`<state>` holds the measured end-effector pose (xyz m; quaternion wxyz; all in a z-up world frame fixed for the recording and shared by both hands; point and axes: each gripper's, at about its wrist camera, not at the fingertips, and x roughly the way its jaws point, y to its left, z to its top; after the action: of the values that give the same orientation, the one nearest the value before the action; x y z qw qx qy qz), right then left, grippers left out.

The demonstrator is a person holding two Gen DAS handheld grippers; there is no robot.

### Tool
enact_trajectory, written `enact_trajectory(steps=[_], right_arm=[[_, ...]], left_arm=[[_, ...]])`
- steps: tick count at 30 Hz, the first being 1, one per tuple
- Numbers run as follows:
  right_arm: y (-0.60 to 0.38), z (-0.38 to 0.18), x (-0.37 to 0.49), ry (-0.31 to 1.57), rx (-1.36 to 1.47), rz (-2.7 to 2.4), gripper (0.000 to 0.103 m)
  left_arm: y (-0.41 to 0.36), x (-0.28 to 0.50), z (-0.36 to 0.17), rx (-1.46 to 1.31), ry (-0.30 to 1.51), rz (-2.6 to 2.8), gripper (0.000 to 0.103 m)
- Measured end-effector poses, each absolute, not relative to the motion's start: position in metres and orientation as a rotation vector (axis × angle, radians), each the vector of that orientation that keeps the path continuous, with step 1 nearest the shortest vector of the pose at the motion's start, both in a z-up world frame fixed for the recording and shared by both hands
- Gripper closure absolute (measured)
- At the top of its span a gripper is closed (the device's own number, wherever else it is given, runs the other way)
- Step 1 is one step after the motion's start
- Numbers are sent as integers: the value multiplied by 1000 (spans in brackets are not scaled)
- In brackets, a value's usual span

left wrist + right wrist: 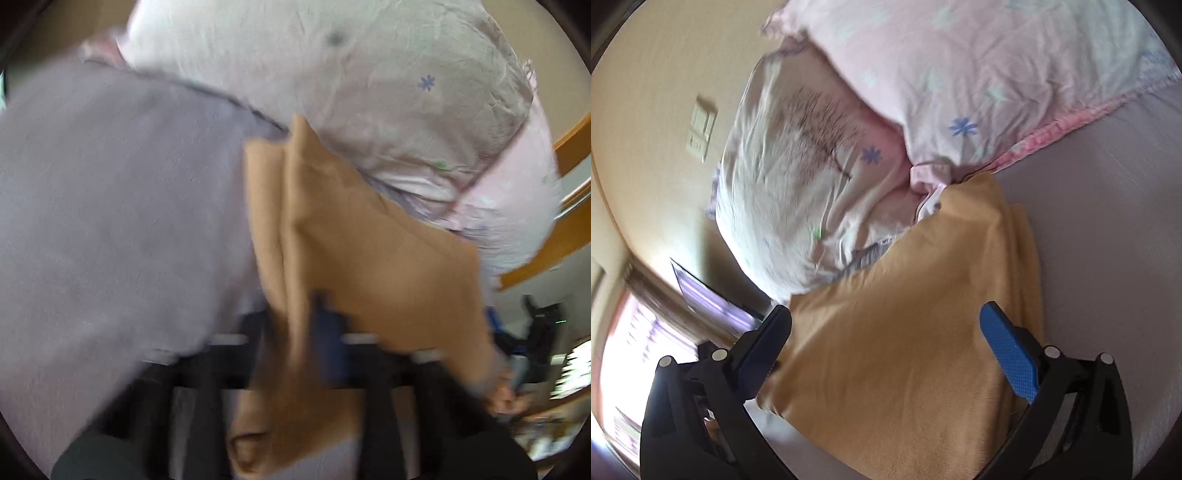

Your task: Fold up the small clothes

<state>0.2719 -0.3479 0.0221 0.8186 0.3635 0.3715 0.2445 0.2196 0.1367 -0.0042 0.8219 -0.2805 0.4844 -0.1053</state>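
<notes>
A tan small garment (369, 251) lies partly folded on a lilac bed sheet (110, 206), next to the pillows. My left gripper (314, 332) is shut on a bunched edge of the tan garment; the view is blurred. In the right wrist view the same tan garment (905, 332) spreads flat under my right gripper (886, 325), which is open wide and empty, with its blue-padded fingers (1008, 354) on either side above the cloth.
Two pink flowered pillows (960, 74) lie at the bed's head, one whitish pillow (783, 184) beside them. A cream wall with a switch plate (701, 129) and a window (639, 354) are at left. A wooden bed frame (569, 236) is at right.
</notes>
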Motion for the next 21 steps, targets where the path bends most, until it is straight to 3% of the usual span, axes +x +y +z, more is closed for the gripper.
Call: enact_trajectory(steps=[7,13,15,17,21], right_arm=[[-371,34,264,691,862,496,1],[-394,36,262,652,885,413,1],[-402,31,264,667,898,391,1],[-411,23,265,691,928,370,1],[-414,13,270,758,935,371,1]], left_arm=[[97,216,63,-656,868,-436,91],[-44,247,108,-568,844,-729,90],[-103,263,95,-587,906,-825,81],[-138,272,82,-691,941,-984,79],[-123,259,80,-718,913,-993,64]])
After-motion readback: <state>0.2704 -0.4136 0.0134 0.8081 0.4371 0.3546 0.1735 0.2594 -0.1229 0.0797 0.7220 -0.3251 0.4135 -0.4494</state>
